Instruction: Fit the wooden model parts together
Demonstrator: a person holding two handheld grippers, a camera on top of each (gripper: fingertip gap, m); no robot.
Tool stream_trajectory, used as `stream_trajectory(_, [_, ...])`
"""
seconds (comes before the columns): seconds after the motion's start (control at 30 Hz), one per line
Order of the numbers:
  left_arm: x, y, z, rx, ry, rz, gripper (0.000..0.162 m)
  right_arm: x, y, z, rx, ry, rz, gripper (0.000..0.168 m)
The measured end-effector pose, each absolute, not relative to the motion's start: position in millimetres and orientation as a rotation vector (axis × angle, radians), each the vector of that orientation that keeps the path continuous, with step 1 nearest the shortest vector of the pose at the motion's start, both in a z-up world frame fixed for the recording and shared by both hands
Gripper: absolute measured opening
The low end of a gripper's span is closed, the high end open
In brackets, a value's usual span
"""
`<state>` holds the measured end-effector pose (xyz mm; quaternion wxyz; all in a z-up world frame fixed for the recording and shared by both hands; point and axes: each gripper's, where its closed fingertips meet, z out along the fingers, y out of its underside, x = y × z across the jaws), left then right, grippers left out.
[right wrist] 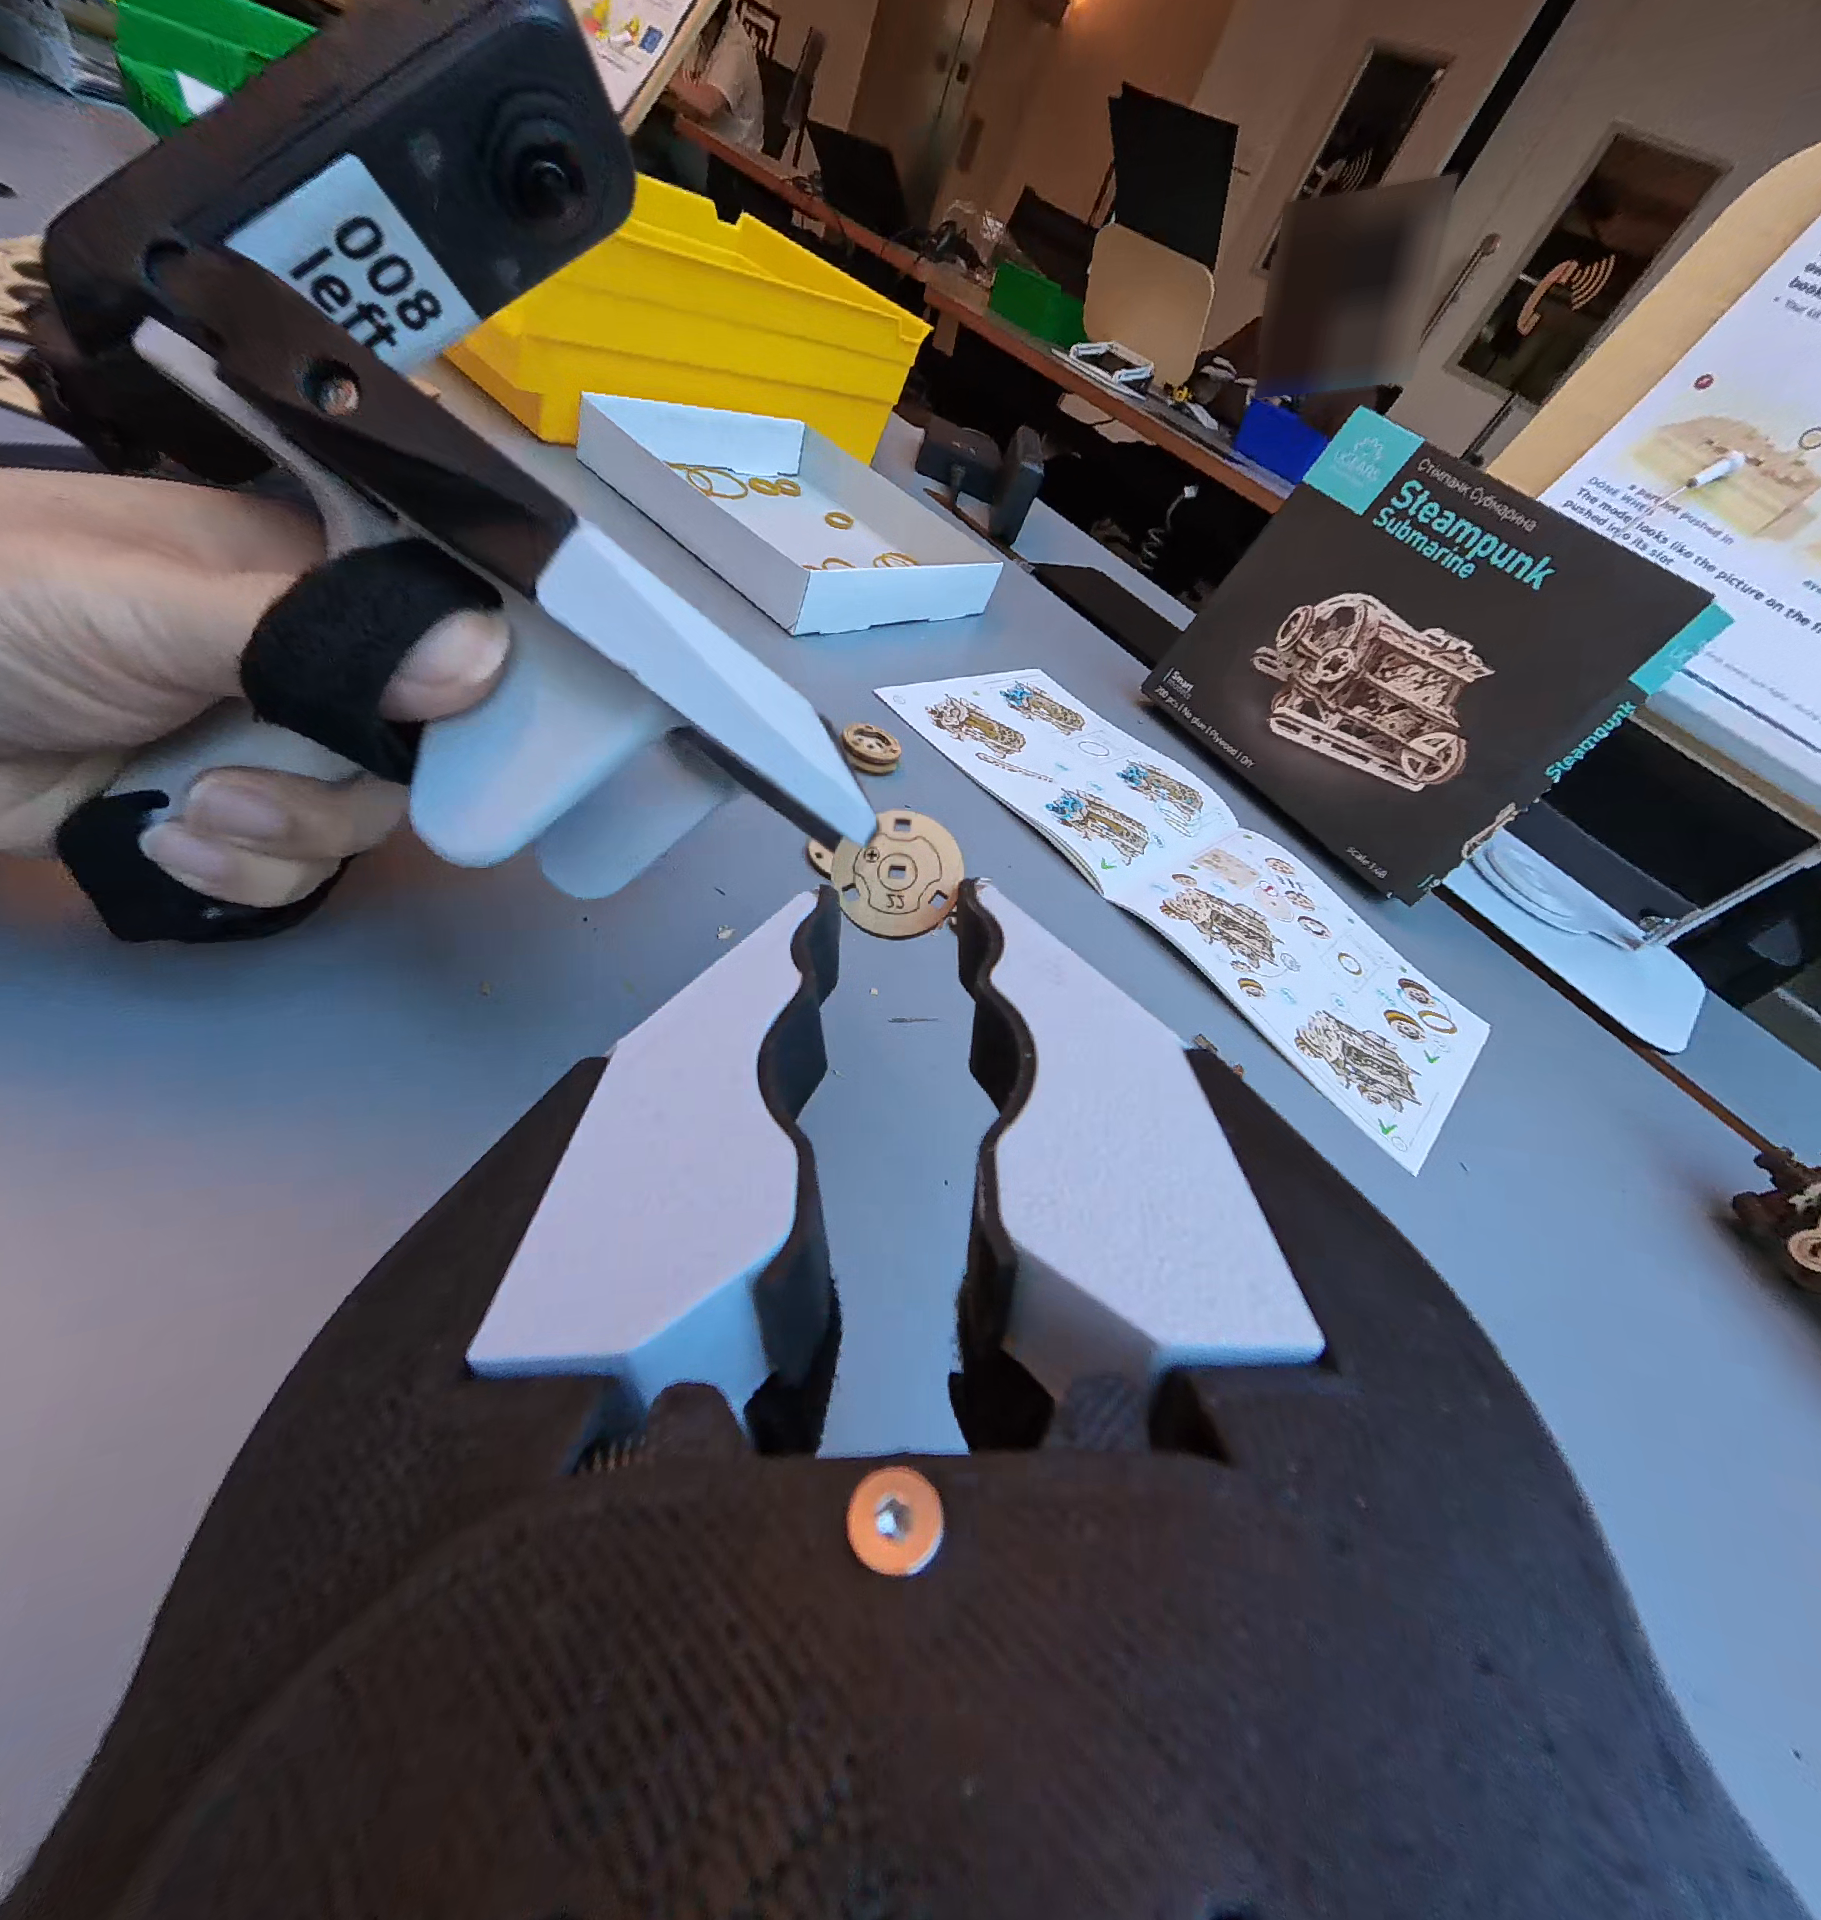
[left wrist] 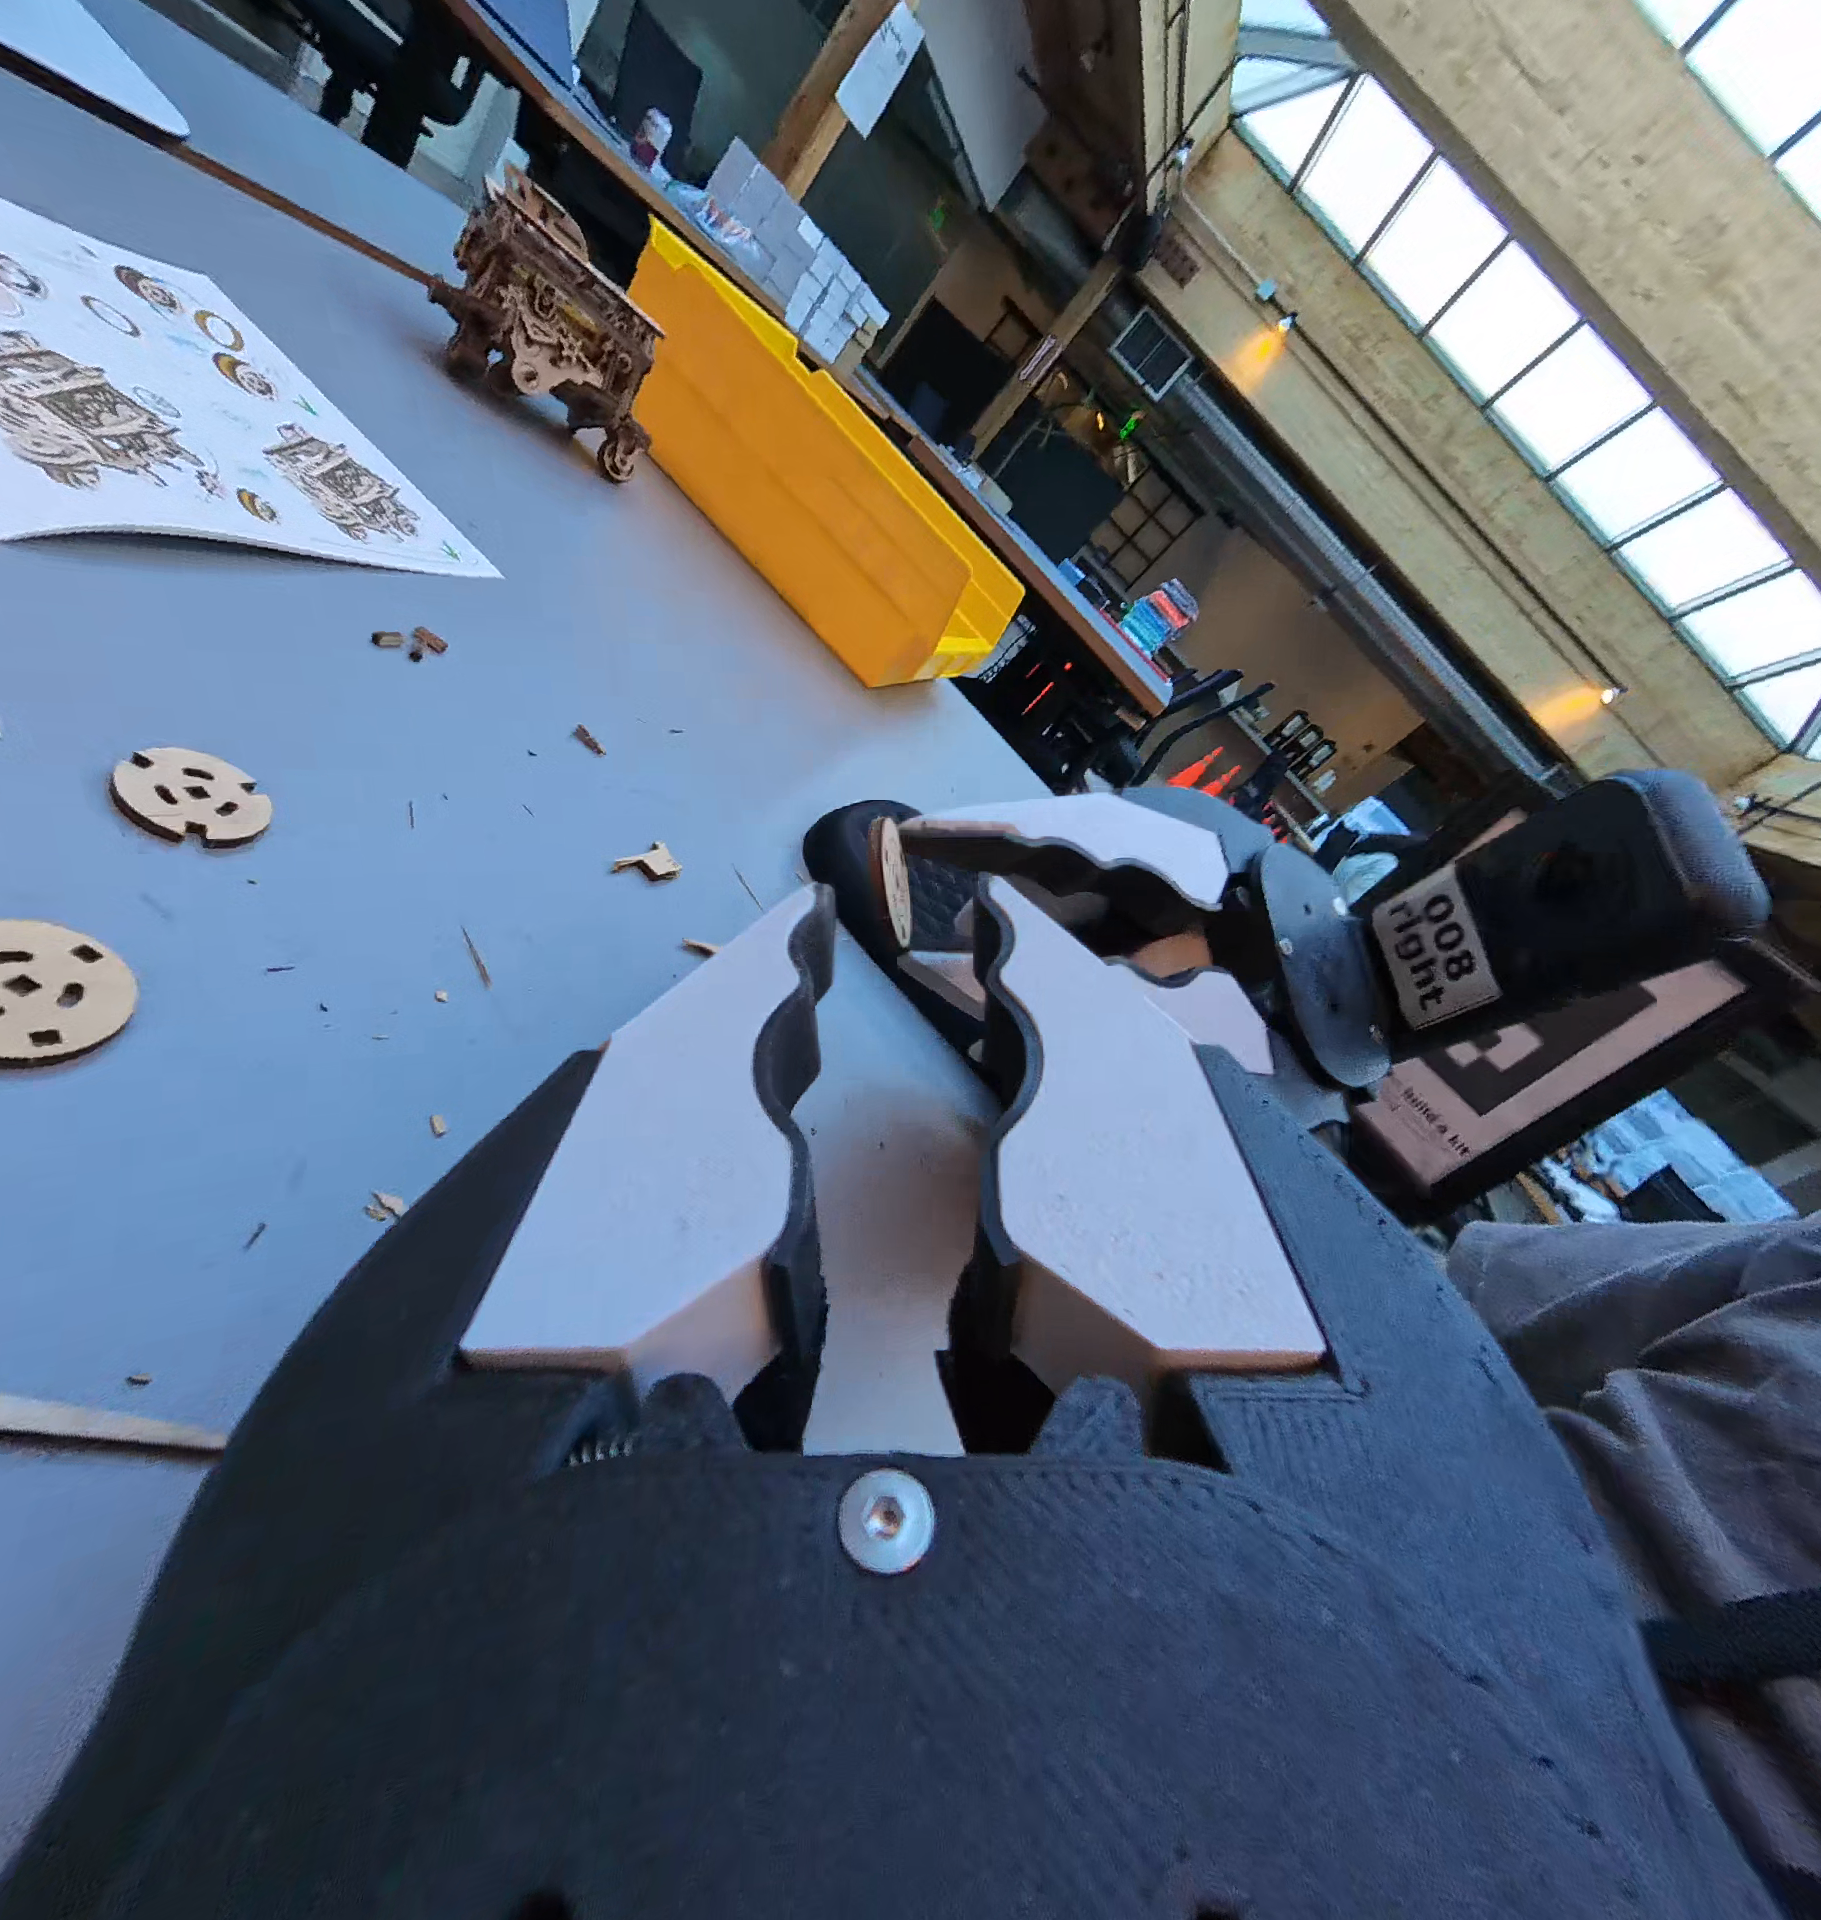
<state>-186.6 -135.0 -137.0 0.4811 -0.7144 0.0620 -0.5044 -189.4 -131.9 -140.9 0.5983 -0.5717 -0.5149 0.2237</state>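
While the small round wooden disc (right wrist: 895, 878) is held up off the table (right wrist: 262, 1039), face-on to the right wrist camera, it sits between the fingertips of the right gripper (right wrist: 898, 906). That gripper is closed onto the disc's rim from either side. Holding it by the edge seems deliberate, since it leaves both flat faces and the square centre hole free for a mating part.

The left gripper (left wrist: 906, 899) comes in from the side with its tips at the disc's upper edge. In its own view the disc shows edge-on between its fingers with a gap on each side. I judge it to be parted and straddling the disc, not clamped on it, perhaps to steady or take over the piece. A hand (right wrist: 106, 665) with black finger straps works its trigger.

Two larger slotted discs (left wrist: 189, 795) lie flat on the table to the left, well apart from the grippers, among wood offcuts. They are probably the partners for this piece. Another small round part (right wrist: 870, 746) rests just behind the held one.

The instruction booklet (right wrist: 1197, 904) lies open beyond them, placed where its diagrams can be checked during fitting. The dark kit box (right wrist: 1405, 644) stands upright behind it.

Farther back are a white tray (right wrist: 781, 520) holding thin rings and a yellow bin (left wrist: 812, 488). The part-built model (left wrist: 542, 301) is parked just beside the bin, out of the working area.
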Motion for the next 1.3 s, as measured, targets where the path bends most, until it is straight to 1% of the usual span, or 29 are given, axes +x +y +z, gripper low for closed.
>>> stream_trajectory(0.03, [-181.0, -134.4, -141.6, -1.764, 0.192, -1.212, 0.022, -188.7, -133.6, -140.2, -1.318, -1.198, 0.537, 0.021])
stream_trajectory(0.07, [-175.1, -135.5, -143.0, -1.768, 0.232, -1.218, 0.016, -188.3, -135.2, -137.9, -1.31, -1.193, 0.556, 0.021])
stream_trajectory(0.1, [-172.0, -136.7, -138.7, -1.741, 0.244, -1.24, 0.004, -187.6, -135.6, -137.3, -1.305, -1.197, 0.555, 0.022])
stream_trajectory(0.13, [-173.7, -135.1, -137.3, -1.732, 0.23, -1.227, 0.0, -186.9, -135.6, -134.9, -1.294, -1.194, 0.554, 0.02])
stream_trajectory(0.27, [-177.7, -141.1, -131.3, -1.765, 0.346, -1.241, 0.0, -182.4, -141.0, -130.1, -1.274, -1.298, 0.641, 0.026])
stream_trajectory(0.4, [-184.7, -153.1, -135.2, -1.97, 0.601, -1.309, 0.0, -186.6, -143.3, -115.9, -1.352, -1.443, 1.052, 0.031])
stream_trajectory(0.47, [-190.3, -146.9, -138.8, -2.046, 0.752, -1.216, 0.0, -196.9, -135.5, -114.7, -1.439, -1.502, 1.255, 0.03])
stream_trajectory(0.57, [-199.3, -131.6, -138.9, -2.055, 0.948, -1.074, 0.0, -207.7, -130.8, -116.9, -1.523, -1.648, 1.503, 0.018])
stream_trajectory(0.6, [-201.2, -128.7, -139.5, -2.049, 1.008, -1.059, 0.0, -209.8, -125.4, -110.6, -1.521, -1.643, 1.574, 0.004])
stream_trajectory(0.63, [-201.4, -127.2, -137.3, -2.032, 1.055, -1.081, 0.0, -211.8, -119.0, -102.5, -1.497, -1.611, 1.638, 0.0])
stream_trajectory(0.67, [-199.4, -126.9, -132.3, -2.003, 1.092, -1.135, 0.0, -213.8, -109.5, -98.3, -1.505, -1.575, 1.664, 0.0])
stream_trajectory(0.73, [-197.4, -113.6, -124.2, -1.953, 1.102, -1.157, 0.0, -216.7, -91.7, -97.6, -1.56, -1.549, 1.636, 0.015])
stream_trajectory(0.8, [-197.3, -99.5, -123.0, -1.963, 1.106, -1.167, 0.0, -215.9, -88.4, -99.1, -1.581, -1.596, 1.614, 0.019])
stream_trajectory(0.87, [-197.3, -90.1, -122.2, -1.954, 1.117, -1.181, 0.0, -216.1, -80.5, -113.2, -1.671, -1.638, 1.511, 0.017])
stream_trajectory(0.93, [-199.6, -84.5, -128.3, -1.963, 1.126, -1.175, 0.0, -218.2, -82.3, -118.9, -1.665, -1.662, 1.54, 0.001])
stream_trajectory(1.03, [-205.4, -80.6, -136.5, -1.93, 1.079, -1.193, 0.003, -223.7, -76.4, -126.8, -1.694, -1.572, 1.653, 0.001])
stream_trajectory(1.1, [-211.6, -81.2, -137.4, -1.91, 1.011, -1.256, 0.013, -223.7, -68.3, -122.5, -1.747, -1.4, 1.829, 0.001])
stream_trajectory(1.17, [-216.9, -77.5, -137.4, -1.897, 0.956, -1.281, 0.011, -220.5, -60.9, -113.8, -1.737, -1.268, 1.956, 0.001])
stream_trajectory(1.3, [-212.8, -77.8, -131.5, -1.867, 0.927, -1.361, 0.012, -217.8, -54.7, -117.3, -1.753, -1.201, 1.991, 0.001])
